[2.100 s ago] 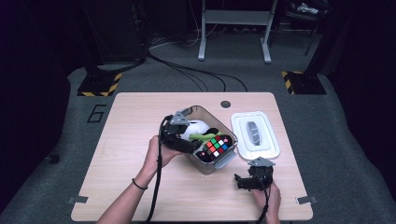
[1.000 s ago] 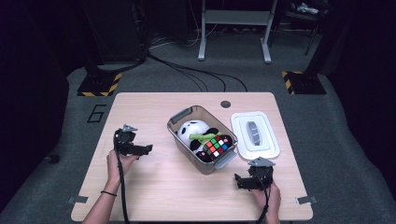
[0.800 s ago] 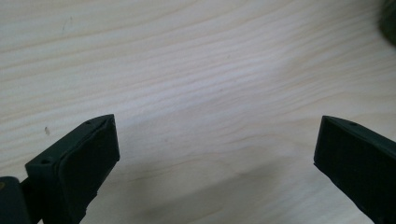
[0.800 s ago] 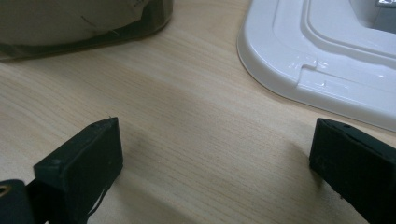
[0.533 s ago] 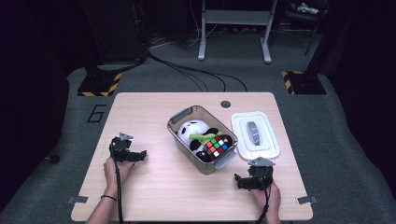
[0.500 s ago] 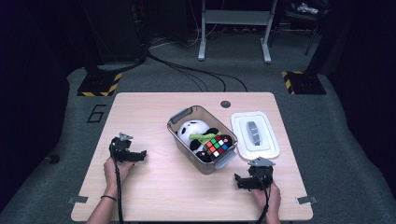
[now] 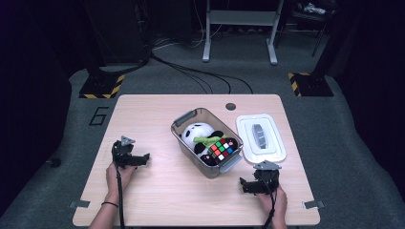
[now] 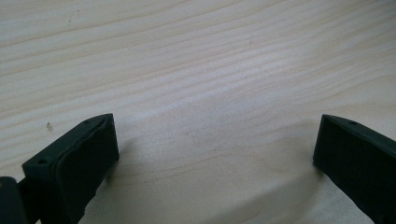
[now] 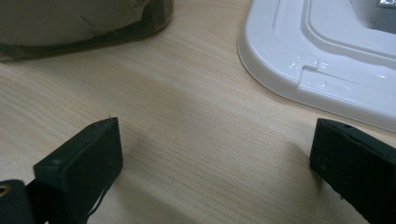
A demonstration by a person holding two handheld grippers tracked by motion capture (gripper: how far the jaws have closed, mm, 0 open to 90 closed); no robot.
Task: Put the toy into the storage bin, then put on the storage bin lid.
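On the tabletop (image 7: 191,191) stand one clear bin (image 7: 207,142), one white lid (image 7: 260,138) and two grippers. Inside the bin lie one panda plush (image 7: 197,134) and one colour cube (image 7: 219,149), with a green thing between them that is too small to name; it may be part of the plush. The bin sits near the middle, its long axis running diagonally from the far left to the near right, one grey handle at each end. The lid lies flat just beside the bin on its right, apart from it, long axis pointing away from the person, one grey grip on top.

The left gripper (image 7: 143,159) rests well to the left of the bin, fingers (image 8: 74,163) spread wide over bare wood and aimed toward the bin. The right gripper (image 7: 243,185) rests near the bin's near-right corner, fingers (image 9: 84,163) likewise spread with nothing between them, the lid's edge just ahead.
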